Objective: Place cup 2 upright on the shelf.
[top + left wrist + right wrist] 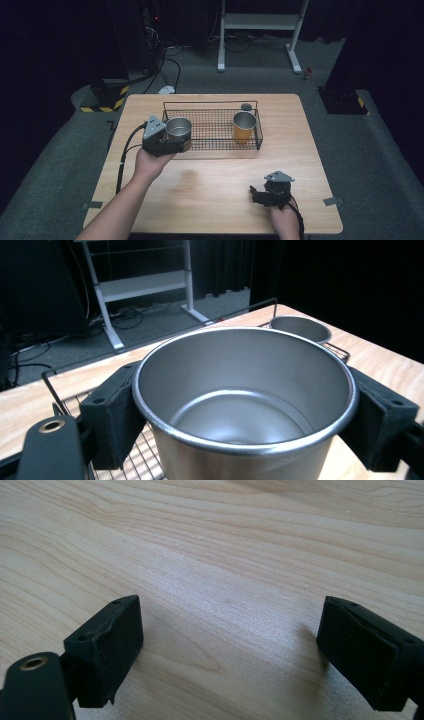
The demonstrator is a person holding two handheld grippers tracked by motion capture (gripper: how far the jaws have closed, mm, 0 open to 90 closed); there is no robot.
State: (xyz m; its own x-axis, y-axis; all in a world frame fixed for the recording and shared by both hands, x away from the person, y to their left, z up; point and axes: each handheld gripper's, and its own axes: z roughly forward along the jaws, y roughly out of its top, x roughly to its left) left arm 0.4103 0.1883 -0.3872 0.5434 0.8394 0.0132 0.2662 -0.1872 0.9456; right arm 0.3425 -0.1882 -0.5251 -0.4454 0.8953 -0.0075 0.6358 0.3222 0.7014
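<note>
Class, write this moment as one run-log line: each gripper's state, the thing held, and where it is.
left gripper: shut on steel cup | cup: at wire basket left end | right gripper: open, empty, above table

A wire basket is placed on the far half of the table, roughly centred. One cup stands upright inside the basket, toward its right end. A second cup is held upright at the basket's left end, clamped between the jaws of the left gripper, above the basket's near left corner. The right gripper is found well apart from the basket, at the near right of the table, over bare tabletop.
</note>
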